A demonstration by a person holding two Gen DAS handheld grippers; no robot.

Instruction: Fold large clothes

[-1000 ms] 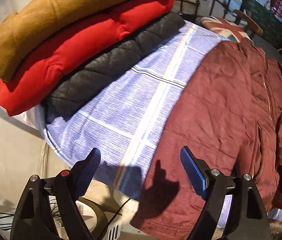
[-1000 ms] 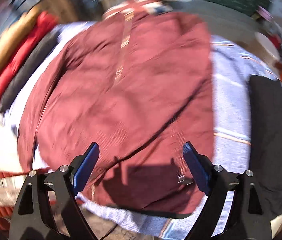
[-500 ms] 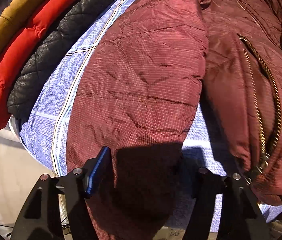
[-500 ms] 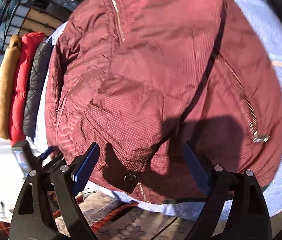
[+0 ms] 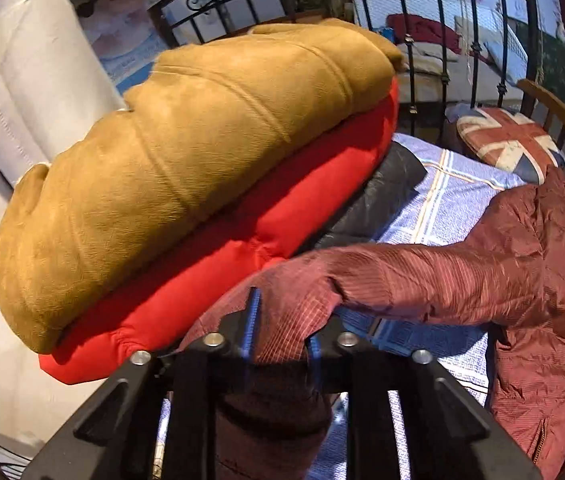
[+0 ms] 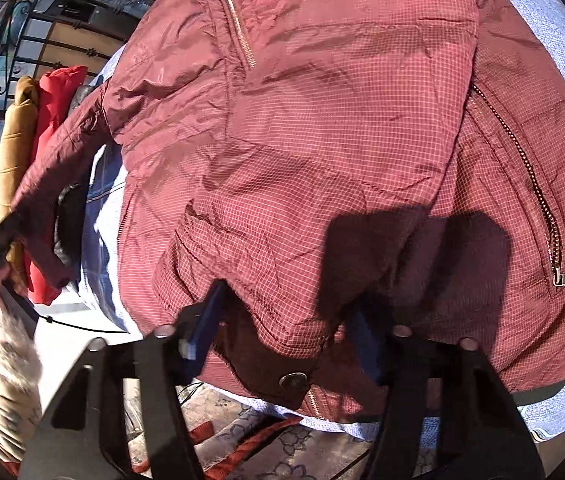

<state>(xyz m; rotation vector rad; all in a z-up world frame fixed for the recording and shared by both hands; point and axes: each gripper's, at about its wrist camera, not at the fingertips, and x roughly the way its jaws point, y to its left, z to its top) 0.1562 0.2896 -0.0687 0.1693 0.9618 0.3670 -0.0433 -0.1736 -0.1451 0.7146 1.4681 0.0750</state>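
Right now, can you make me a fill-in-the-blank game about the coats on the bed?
1. The top coat of the folded pile is ____ in colour.
2. Right under it lies a ____ coat.
3. The left gripper is shut on the maroon jacket's ____.
4. The cushion by the railing shows a ____ pattern.

Missing words: tan; red; sleeve; flag

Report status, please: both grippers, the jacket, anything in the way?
Left gripper shut on sleeve. Right gripper just closing on maroon jacket hem. Folded pile close beside.
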